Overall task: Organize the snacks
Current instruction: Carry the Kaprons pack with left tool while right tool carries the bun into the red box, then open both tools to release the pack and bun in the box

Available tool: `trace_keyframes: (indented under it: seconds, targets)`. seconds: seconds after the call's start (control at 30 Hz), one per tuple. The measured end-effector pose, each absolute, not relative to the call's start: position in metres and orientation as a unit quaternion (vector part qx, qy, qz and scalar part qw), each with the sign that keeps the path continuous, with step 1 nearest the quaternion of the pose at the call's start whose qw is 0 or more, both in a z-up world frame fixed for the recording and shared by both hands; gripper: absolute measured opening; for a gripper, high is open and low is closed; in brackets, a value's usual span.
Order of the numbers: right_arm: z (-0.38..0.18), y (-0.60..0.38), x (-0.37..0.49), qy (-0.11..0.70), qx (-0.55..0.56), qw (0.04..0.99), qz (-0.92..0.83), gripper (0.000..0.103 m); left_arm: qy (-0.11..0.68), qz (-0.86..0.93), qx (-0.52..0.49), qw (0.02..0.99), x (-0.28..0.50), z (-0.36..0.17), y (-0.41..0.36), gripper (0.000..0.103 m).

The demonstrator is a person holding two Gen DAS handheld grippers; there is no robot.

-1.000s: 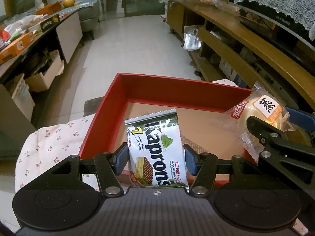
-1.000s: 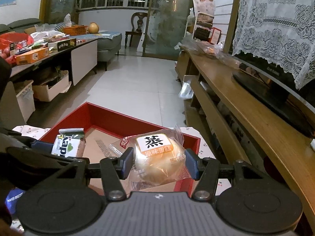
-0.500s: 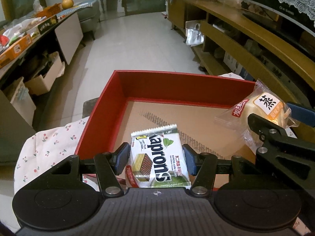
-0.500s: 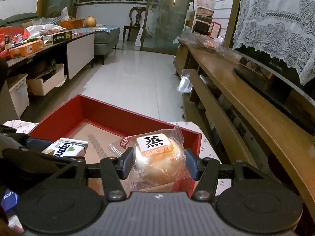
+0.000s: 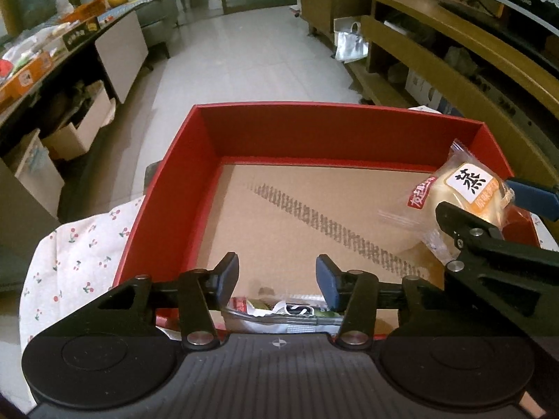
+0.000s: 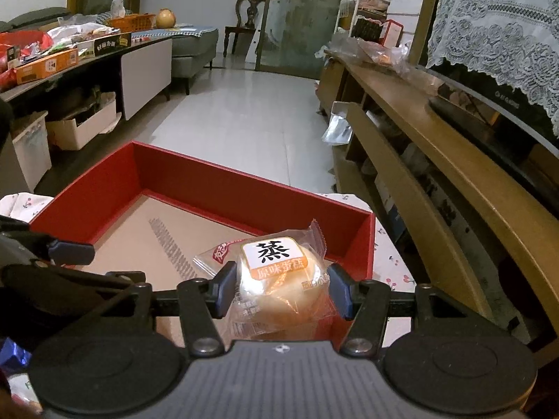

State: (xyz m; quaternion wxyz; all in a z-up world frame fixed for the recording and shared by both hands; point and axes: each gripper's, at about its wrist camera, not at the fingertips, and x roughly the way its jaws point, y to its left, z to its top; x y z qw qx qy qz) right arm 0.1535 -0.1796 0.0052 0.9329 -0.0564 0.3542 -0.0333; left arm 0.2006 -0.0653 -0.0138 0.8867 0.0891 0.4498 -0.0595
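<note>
A red box (image 5: 335,129) with a brown cardboard floor lies ahead in both views (image 6: 195,181). My left gripper (image 5: 277,276) is open over its near edge. The green Kaprons wafer pack (image 5: 283,312) lies flat in the box just below and behind the fingertips, mostly hidden by the gripper body. My right gripper (image 6: 281,289) is shut on a wrapped steamed cake (image 6: 279,276) and holds it over the box's near right corner. The cake also shows in the left wrist view (image 5: 461,192).
The box rests on a cherry-print cloth (image 5: 77,244). A long wooden TV bench (image 6: 436,160) runs along the right. A cluttered counter (image 6: 70,56) and storage boxes (image 5: 80,122) stand at the left. Tiled floor (image 5: 244,70) lies beyond the box.
My left gripper lowered the Kaprons pack into the box, opened and let it go; the pack now lies flat below the fingers. The right gripper still holds the cake.
</note>
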Motion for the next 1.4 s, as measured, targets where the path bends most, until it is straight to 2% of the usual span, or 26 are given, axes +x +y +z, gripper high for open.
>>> trace_keyframes:
  seconds: [0.3,0.7,1.4]
  targets:
    - [0.006,-0.179,0.152,0.349,-0.065,0.934,-0.037,0.073,0.450,-0.051,0.089,0.887,0.200,-0.013,-0.061,0.075]
    - [0.014,-0.178,0.146,0.339,-0.072,0.937,-0.042,0.073,0.441,-0.053,0.088,0.892,0.196,-0.005,-0.059,0.081]
    - [0.037,-0.171,0.119,0.321,-0.079,0.943,-0.043,0.073,0.422,-0.064,0.076,0.901,0.173,0.019,-0.049,0.083]
